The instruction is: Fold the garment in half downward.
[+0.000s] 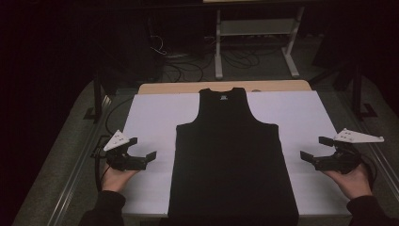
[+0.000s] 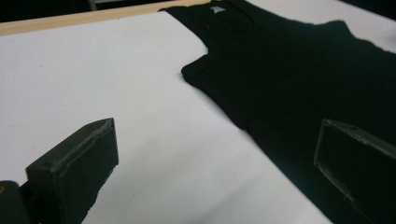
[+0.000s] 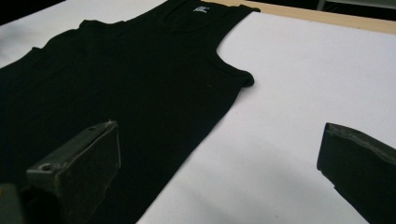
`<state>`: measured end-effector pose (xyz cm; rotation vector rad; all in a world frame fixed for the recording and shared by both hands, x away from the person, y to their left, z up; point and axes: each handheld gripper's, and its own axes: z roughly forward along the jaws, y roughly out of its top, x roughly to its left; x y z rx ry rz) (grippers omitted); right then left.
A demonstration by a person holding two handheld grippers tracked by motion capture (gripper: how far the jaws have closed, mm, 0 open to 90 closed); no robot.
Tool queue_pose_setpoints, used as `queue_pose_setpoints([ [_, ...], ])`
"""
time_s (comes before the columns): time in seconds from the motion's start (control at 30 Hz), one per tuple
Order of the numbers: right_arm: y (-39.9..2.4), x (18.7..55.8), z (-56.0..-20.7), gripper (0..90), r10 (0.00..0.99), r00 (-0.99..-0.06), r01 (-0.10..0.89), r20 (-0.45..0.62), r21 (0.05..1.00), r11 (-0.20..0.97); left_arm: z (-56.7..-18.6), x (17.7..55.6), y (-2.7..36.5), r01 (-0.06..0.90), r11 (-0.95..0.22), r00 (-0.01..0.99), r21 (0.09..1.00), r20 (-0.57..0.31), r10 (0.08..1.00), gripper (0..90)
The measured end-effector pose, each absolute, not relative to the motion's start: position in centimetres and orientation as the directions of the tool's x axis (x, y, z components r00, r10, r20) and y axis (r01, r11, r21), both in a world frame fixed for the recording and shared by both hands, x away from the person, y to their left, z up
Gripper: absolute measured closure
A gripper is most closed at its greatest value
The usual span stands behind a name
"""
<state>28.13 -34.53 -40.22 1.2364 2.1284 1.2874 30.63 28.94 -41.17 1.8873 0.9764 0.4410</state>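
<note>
a black tank top (image 1: 230, 155) lies flat in the middle of the counter (image 1: 150, 117), on its white cover, neck toward the far edge and hem reaching the near edge. the left hand-held gripper (image 1: 142, 148) sits just off the garment's left side, jaws spread wide and holding nothing. the right hand-held gripper (image 1: 313, 149) is near the right side seam, jaws wide as well and empty. both point inward at the top, apart from the cloth. a white label (image 3: 200, 9) shows inside the neckline.
</note>
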Motion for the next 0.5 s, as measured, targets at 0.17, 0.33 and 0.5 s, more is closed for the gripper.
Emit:
queue_pose_setpoints([
  [0.17, -34.2, 28.3, -39.5, 0.0, 0.821, -0.561, 0.482, 0.111, 0.85, 0.214, -40.9, 30.9, 28.8, 0.444, -0.26, 0.621, 0.857, -0.084, 0.78, 0.0],
  [0.33, -34.0, 28.8, -39.1, 0.0, 0.82, -0.563, 0.485, 0.101, 0.844, 0.229, -40.2, 31.2, 28.6, 0.433, -0.282, 0.629, 0.856, -0.064, 0.774, 0.0],
  [0.5, -34.1, 29.3, -39.0, 0.0, 0.82, -0.563, 0.49, 0.099, 0.839, 0.235, -40.0, 31.6, 28.5, 0.436, -0.289, 0.636, 0.852, -0.065, 0.769, 0.0],
])
